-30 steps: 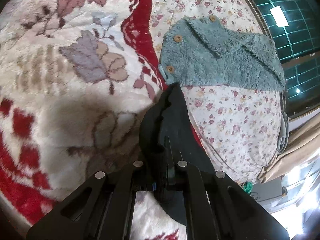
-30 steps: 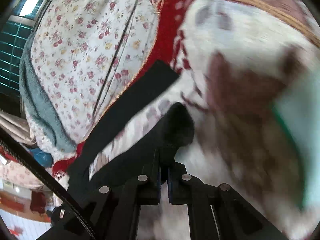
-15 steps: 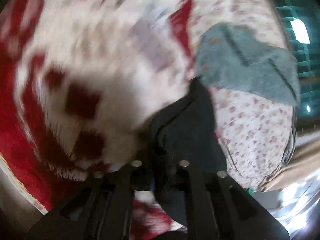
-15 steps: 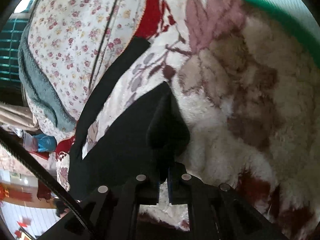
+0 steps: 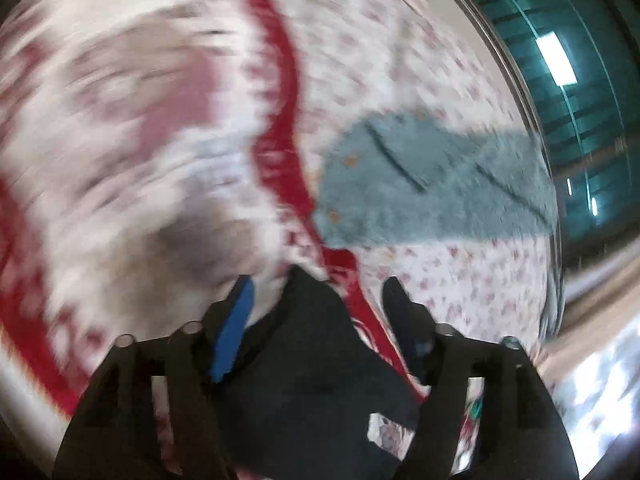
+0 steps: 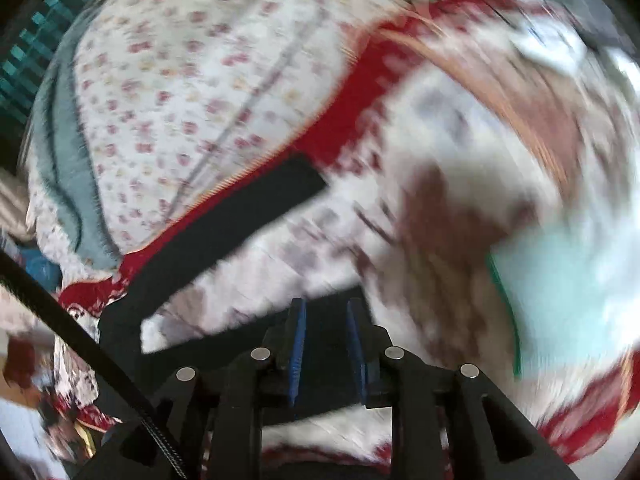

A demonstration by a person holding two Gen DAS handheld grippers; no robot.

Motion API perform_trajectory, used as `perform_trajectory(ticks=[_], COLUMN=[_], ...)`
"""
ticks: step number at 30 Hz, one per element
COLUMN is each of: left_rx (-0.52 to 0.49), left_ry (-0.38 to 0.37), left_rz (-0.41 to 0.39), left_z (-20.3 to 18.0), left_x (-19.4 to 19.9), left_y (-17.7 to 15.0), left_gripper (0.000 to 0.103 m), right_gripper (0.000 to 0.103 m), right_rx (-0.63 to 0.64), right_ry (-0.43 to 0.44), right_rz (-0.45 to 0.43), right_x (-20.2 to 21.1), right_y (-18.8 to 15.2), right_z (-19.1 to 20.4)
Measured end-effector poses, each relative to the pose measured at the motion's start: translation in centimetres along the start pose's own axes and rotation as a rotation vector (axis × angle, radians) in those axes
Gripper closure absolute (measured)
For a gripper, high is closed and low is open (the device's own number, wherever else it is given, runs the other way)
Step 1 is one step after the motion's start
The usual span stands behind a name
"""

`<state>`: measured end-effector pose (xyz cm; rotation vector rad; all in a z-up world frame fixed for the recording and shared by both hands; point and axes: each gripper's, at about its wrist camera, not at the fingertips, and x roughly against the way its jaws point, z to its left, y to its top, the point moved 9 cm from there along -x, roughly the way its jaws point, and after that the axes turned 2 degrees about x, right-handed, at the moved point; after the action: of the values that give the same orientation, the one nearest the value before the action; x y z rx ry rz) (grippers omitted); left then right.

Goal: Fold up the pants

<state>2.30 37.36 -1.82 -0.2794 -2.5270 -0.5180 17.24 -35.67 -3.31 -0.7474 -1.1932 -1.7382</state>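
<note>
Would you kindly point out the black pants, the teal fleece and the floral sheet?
Pants [image 5: 312, 372]: left wrist view, the dark bunch between the fingers.
Fleece [image 5: 432, 192]: left wrist view, its middle.
Sheet [image 6: 192, 92]: right wrist view, its flowered middle.

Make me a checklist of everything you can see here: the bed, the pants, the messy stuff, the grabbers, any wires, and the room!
Surface: fluffy red and white blanket with a leaf pattern; flowered sheet beside it.
Job's things: black pants lie on the blanket, one leg stretched out flat; pictures are blurred.
Clutter: blue fuzzy top with buttons on the flowered sheet; something light green on the blanket, too blurred to name.
Grippers: left gripper jaws opening, wide apart, pants below, pads not pressing. Right gripper jaws opening, a gap shows, dark cloth behind, pads not pressing.
Cables: black cord at the right view's lower left.
Surroundings: teal window with a light.
</note>
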Motion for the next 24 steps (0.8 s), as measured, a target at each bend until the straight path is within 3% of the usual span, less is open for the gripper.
perform_trajectory(ticks=[1,3,7,10,15,18,22,24], left_rx=[-0.060,-0.078,-0.132,-0.062,-0.007,0.019,-0.004,-0.016], left_ry=[0.006,0.073,0.124,0.108,0.085,-0.014,-0.055,-0.040], left_rz=[0.092,0.213,0.405,0.431,0.451,0.502,0.559,0.565], left_z=[-1.8,-2.0,-1.2,0.9,3.8,3.0,2.1,2.0], left_x=[-3.0,-7.8,-15.7,-18.5,-20.1,-19.7,-19.3,-19.5], left_y=[0.7,1.5,1.3,1.2,1.3,0.5,-0.7,-1.2], left_gripper=[0.028,0.028,0.028,0.028,0.028,0.028,0.028,0.029], right_gripper=[0.083,0.077,0.071,0.070,0.070,0.070,0.070,0.070], right_rx=[0.024,0.076,0.130,0.096,0.071,0.046,0.016,0.004], right_ry=[-0.010,-0.005,-0.066,-0.060,-0.075,-0.079,-0.076,-0.071], right_rz=[0.004,0.013,0.007,0.015,0.057,0.086,0.089,0.088], right_x=[0.2,0.1,-1.0,-2.3,-5.2,-6.7,-7.4,-7.4], right_y=[1.7,4.4,9.4,10.8,9.1,8.3,8.1,8.1], right_z=[1.2,3.4,5.9,6.2,5.5,4.9,4.7,4.8])
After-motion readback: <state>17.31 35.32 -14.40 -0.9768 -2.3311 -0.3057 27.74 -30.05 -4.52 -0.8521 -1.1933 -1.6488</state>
